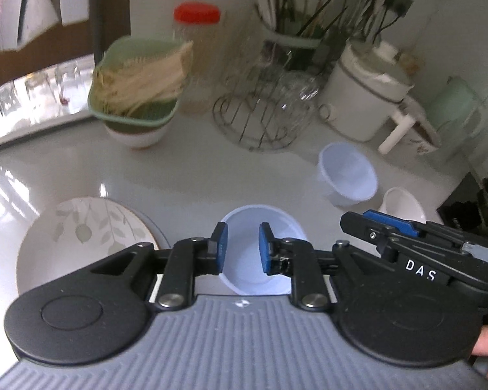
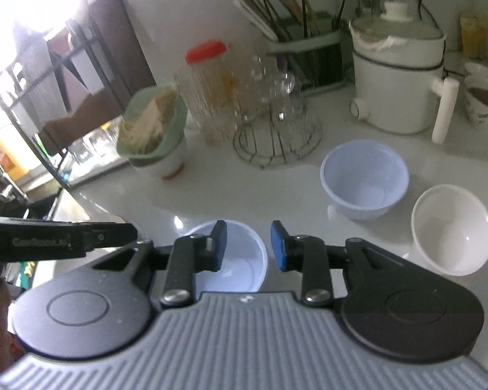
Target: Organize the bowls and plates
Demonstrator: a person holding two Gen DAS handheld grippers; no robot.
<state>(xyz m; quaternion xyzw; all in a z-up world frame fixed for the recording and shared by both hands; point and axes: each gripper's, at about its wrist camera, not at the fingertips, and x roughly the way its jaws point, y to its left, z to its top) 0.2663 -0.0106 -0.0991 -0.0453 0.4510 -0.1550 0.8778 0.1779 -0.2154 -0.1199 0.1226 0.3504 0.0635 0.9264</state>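
So we're hovering the left gripper (image 1: 242,248), jaws apart and empty, right over the nearest pale blue plastic bowl (image 1: 253,227) on the glossy white desk (image 1: 185,175). The right gripper (image 2: 248,245) is also gaping, holding nothing, beside it. Looks like we're picking this bowl; next we'd need a rim pinch, then nesting it into the farther blue bowl (image 2: 364,178) near the white ceramic bowl (image 2: 452,229). The leaf-patterned plate (image 1: 81,237) is waiting at left.

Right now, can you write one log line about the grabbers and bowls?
left gripper: open, over near pale blue plastic bowl | right gripper: open, holding nothing | second pale blue bowl | white bowl
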